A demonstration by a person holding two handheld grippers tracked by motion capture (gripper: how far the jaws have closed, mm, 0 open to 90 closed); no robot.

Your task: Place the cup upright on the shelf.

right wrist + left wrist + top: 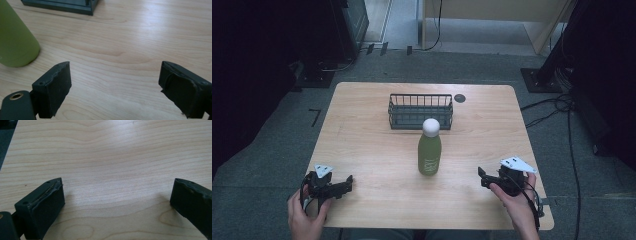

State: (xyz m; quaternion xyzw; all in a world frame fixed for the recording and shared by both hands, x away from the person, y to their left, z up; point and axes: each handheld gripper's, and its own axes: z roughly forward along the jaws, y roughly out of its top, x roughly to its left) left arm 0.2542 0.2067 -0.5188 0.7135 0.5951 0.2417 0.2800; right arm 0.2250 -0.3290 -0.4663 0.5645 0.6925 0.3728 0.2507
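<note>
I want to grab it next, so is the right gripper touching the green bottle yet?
Apart. In the high view, bare table lies between the right gripper and the green bottle; in the right gripper view the bottle stands off to the left, outside its open jaws.

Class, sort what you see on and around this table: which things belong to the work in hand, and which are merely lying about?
Part of the work:
- green bottle, upright mid-table
- wire basket, behind the bottle
- left hand-held gripper, open
- right hand-held gripper, open, nearer the bottle

Lying about:
- dark round cap set in the table
- cables on the floor
</note>
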